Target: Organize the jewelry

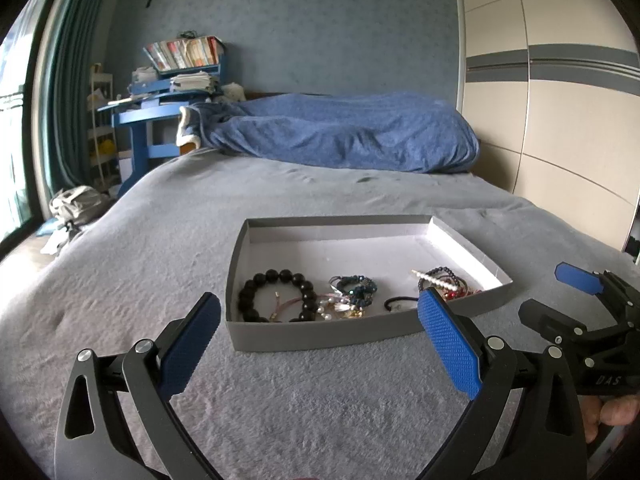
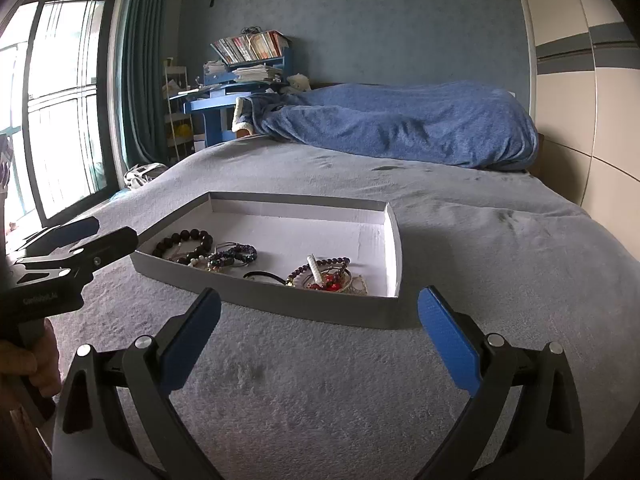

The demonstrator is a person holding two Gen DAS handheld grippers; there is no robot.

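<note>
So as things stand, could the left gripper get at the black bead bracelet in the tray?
Probably yes. The left gripper is open and empty, just short of the tray's near wall. The black bead bracelet lies at the near left corner with nothing over it; only the low wall must be cleared.

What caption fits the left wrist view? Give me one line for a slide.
Open left gripper faces a grey tray of bracelets, including a black bead bracelet, on a grey bedspread.
</note>
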